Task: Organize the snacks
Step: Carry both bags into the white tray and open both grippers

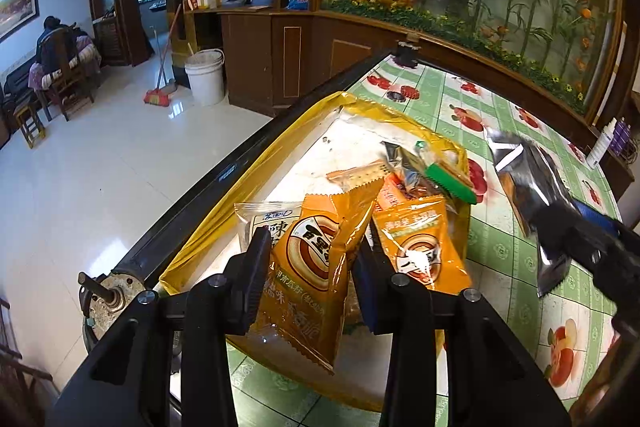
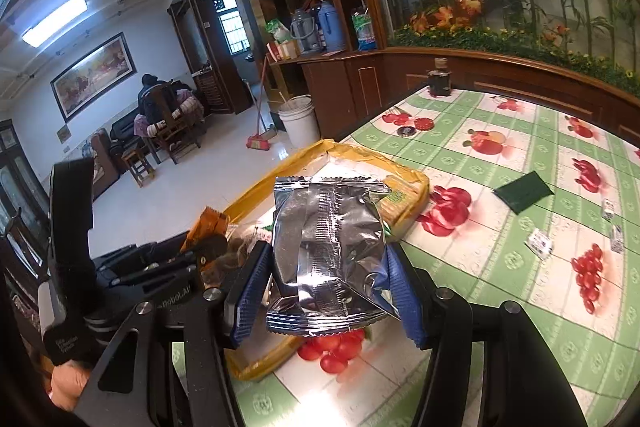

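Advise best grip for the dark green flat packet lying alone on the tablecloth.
The dark green packet lies flat and alone on the tablecloth, so no face offers itself. Probably come from above, tilted, and pinch a free corner or short edge across its thin thickness.

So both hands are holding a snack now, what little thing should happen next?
Probably lower the orange packet into the yellow tray and let go. The left gripper has its fingers shut on it right above the tray, where other snacks already lie. The right gripper holds the silver packet near the tray's edge, so it can likely follow after.
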A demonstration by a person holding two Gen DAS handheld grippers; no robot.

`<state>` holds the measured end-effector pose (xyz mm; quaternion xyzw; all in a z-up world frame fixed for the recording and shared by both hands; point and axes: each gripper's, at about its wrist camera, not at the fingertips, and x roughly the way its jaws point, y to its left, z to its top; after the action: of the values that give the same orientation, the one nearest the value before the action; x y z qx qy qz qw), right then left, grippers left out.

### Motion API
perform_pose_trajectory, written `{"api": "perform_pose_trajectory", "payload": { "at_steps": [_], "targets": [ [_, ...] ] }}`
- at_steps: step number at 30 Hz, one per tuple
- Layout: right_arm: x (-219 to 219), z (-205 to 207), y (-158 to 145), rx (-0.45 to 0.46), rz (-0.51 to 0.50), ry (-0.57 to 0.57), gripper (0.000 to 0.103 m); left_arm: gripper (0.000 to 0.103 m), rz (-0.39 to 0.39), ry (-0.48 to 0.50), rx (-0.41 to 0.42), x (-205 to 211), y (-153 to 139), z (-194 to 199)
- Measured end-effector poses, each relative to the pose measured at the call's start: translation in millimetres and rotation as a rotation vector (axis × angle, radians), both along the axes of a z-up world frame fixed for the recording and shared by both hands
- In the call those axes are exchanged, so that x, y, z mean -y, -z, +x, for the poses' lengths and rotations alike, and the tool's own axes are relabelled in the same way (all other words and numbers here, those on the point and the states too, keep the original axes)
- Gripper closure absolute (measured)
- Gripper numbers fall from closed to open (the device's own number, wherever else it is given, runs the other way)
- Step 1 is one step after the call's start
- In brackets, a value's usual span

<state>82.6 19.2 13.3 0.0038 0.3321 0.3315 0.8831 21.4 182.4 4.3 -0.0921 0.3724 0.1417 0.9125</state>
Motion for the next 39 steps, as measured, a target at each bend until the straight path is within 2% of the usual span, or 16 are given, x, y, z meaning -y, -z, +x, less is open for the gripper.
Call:
{"api": "perform_pose_trajectory", "payload": {
  "at_steps": [3, 12, 19, 30, 31, 33, 34, 35, 39],
  "targets": [
    [-17.9, 18.2, 1.8, -0.017, 0.005, -0.024, 0.044, 0.066, -0.017, -0.001, -0.02, -4.8, 4.9, 7.4],
    [-74.0, 78.5, 17.4, -0.068, -0.026, -0.06, 0.044, 0.066, 0.001, -0.002, -0.027, -10.2, 0.7, 35.1],
    [-110.0, 115.7, 36.6, -0.105, -0.068, -0.085, 0.044, 0.068, 0.005, -0.007, -0.056, -17.4, 9.8, 53.3],
    [-125.6, 142.2, 64.1, -0.169, -0.088, -0.097, 0.041, 0.068, 0.002, -0.007, -0.084, -23.8, 16.1, 59.9],
    [-125.3, 143.0, 65.0, -0.176, -0.085, -0.099, 0.041, 0.068, 0.0, -0.009, -0.084, -24.7, 15.5, 59.2],
    [-123.9, 143.0, 64.0, -0.18, -0.076, -0.097, 0.038, 0.059, -0.011, -0.017, -0.084, -24.7, 15.0, 59.5],
    [-122.7, 142.4, 62.4, -0.177, -0.073, -0.095, 0.038, 0.048, -0.017, -0.023, -0.085, -25.9, 15.2, 58.2],
    [-120.4, 141.2, 60.8, -0.174, -0.07, -0.093, 0.037, 0.043, -0.021, -0.027, -0.081, -26.3, 14.7, 55.9],
    [-107.9, 134.8, 52.1, -0.162, -0.047, -0.074, 0.034, 0.038, -0.018, -0.037, -0.078, -24.0, 12.9, 49.5]
  ]
}}
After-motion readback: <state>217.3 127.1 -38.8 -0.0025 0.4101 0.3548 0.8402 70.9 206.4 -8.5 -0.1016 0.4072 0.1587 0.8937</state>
